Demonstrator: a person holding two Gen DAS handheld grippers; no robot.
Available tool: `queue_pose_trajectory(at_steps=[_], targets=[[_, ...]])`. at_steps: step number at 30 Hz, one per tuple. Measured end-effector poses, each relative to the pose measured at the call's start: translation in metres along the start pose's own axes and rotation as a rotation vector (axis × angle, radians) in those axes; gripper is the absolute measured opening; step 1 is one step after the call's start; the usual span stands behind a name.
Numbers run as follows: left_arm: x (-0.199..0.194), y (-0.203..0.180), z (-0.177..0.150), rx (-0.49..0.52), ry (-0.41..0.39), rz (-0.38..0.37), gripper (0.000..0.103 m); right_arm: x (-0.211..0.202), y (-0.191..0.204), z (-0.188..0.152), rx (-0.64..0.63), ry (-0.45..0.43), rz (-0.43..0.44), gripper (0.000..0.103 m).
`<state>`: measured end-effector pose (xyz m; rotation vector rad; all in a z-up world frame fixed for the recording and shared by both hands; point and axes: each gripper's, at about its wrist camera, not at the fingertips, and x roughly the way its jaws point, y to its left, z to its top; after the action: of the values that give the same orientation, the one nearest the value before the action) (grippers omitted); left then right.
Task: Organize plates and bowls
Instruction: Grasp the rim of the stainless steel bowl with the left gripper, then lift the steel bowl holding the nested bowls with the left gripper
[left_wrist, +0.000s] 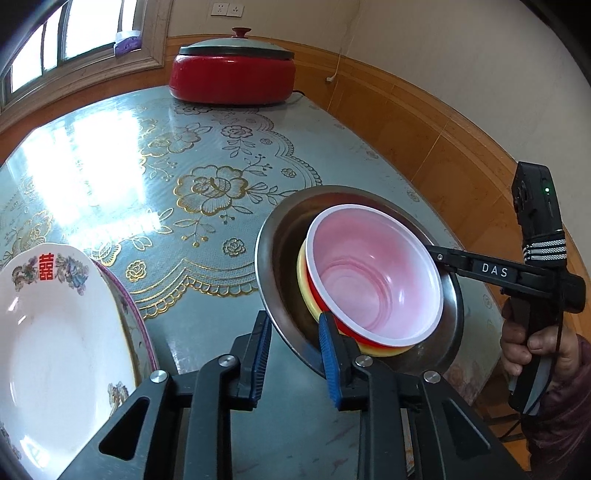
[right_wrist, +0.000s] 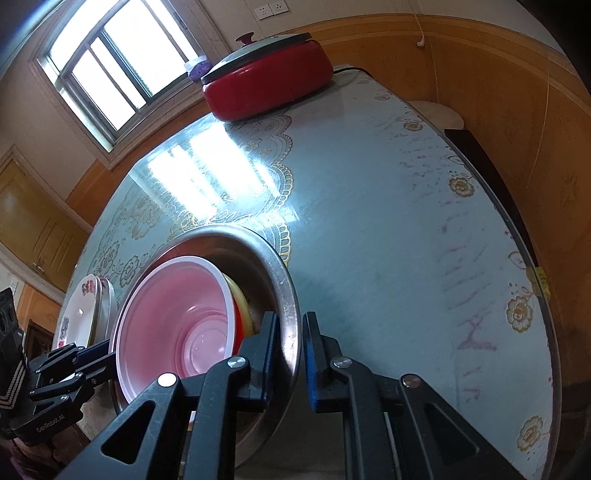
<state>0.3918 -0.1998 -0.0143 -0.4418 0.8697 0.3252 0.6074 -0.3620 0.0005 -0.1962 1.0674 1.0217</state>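
two grippers: both at steel basin (left_wrist: 273, 258), near table (left_wrist: 207, 122) edge
left gripper (left_wrist: 293, 354): clamped on near rim
right gripper (right_wrist: 290, 356): clamped on opposite rim
inside: red bowl (left_wrist: 373, 273) nested on yellow bowl (left_wrist: 304, 284)
step: two-handed carry
next: lift level

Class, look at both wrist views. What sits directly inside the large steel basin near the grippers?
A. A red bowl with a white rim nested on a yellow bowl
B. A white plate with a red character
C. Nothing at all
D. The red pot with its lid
A: the red bowl with its white rim sits on a yellow bowl, both inside the steel basin; the white plate lies apart, to the basin's left.
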Motion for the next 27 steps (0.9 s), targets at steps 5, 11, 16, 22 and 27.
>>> queue_pose_trajectory(at_steps=[5,11,16,22,27], targets=[[0.011,-0.005,0.011,0.002,-0.003,-0.005,0.027,0.001,-0.008,0.009,-0.002,-0.022,-0.045,0.018],[0.019,-0.008,0.017,0.002,-0.001,-0.036,0.026,0.006,-0.038,0.016,0.135,-0.012,0.035,0.033],[0.014,-0.003,0.015,-0.015,0.005,-0.072,0.028,0.005,-0.044,0.011,0.170,0.015,0.049,0.040],[0.007,0.000,0.010,-0.016,0.008,-0.084,0.029,-0.002,-0.032,0.001,0.106,0.043,0.006,0.040],[0.008,0.002,0.010,-0.026,0.009,-0.102,0.030,-0.004,-0.022,-0.004,0.066,0.045,-0.028,0.040]])
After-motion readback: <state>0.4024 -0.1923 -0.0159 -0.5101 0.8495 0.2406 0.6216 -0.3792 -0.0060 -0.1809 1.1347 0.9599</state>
